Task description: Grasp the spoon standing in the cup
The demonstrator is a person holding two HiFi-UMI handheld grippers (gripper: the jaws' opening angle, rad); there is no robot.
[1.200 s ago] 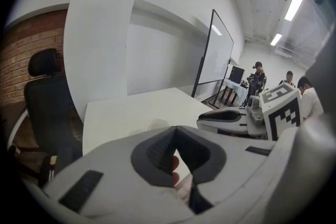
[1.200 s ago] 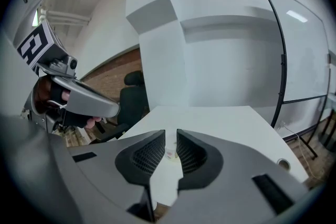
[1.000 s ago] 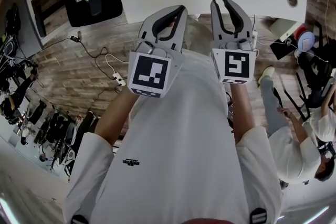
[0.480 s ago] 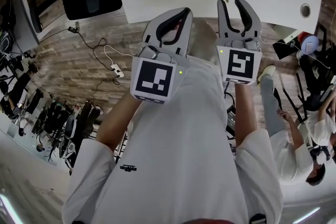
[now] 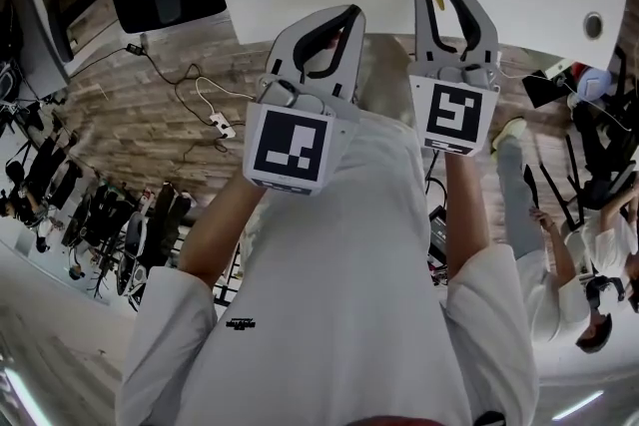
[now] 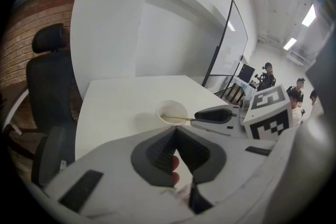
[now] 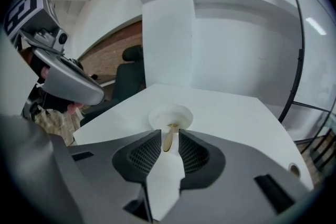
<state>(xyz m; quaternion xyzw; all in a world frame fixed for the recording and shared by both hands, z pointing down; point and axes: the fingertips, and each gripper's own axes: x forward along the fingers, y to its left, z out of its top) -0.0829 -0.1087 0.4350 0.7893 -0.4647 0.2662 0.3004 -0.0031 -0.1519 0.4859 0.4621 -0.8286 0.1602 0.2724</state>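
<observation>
Spoon [image 7: 168, 141] between right gripper [image 7: 169, 132] jaws — apparently untouched.

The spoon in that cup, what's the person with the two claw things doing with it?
A person holds a two-jaw gripper in each hand at the edge of a white table. The right gripper has its jaws apart on either side of the handle of the spoon, which leans out of the cup; they have not yet closed on it. The left gripper is shut on nothing and hangs beside the right one, short of the cup.
</observation>
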